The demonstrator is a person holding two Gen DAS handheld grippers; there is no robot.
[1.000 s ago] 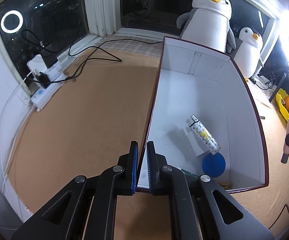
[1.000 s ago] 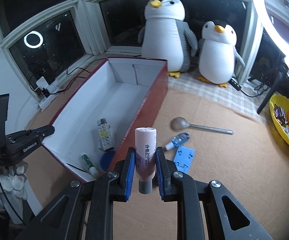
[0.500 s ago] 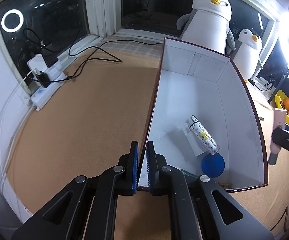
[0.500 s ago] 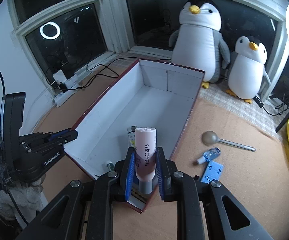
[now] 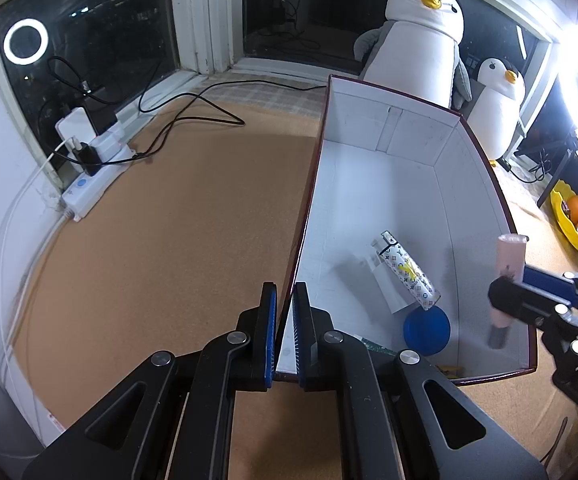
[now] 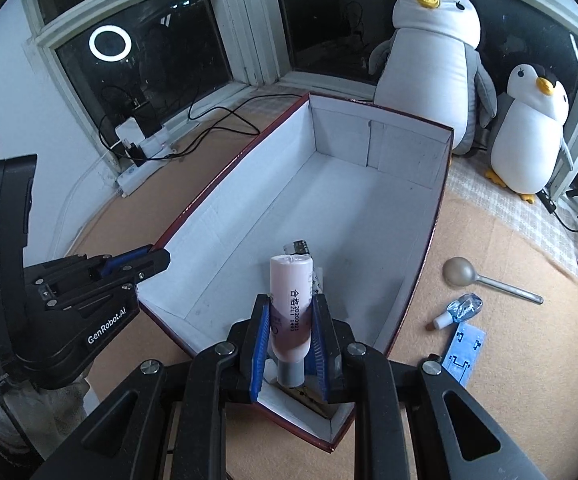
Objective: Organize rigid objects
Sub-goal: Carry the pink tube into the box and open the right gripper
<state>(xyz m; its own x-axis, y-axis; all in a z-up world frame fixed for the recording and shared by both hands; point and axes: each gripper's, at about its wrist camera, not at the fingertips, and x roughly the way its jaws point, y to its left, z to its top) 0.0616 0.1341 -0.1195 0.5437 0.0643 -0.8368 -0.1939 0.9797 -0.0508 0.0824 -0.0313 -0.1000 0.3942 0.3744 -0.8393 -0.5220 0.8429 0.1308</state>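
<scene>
Two blue pads of the left gripper (image 5: pixel 284 334) pinch the thin left wall of the box (image 5: pixel 373 208), which looks light and stiff. Ahead and to its right inside lie a patterned lighter (image 5: pixel 407 274) and a blue lid (image 5: pixel 427 329); something green beside the lid is cut off by the gripper body

In the right wrist view, the right gripper (image 6: pixel 289 344) is clamped on the lower half of a pink tube (image 6: pixel 291 312), cap downward, over the box's near corner. The tube seems light, smooth and likely slippery; its middle is the safest hold. It hides most of what lies under it

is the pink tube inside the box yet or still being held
Still held: the right tool grips the pink tube upright over the box, not resting inside.
</scene>
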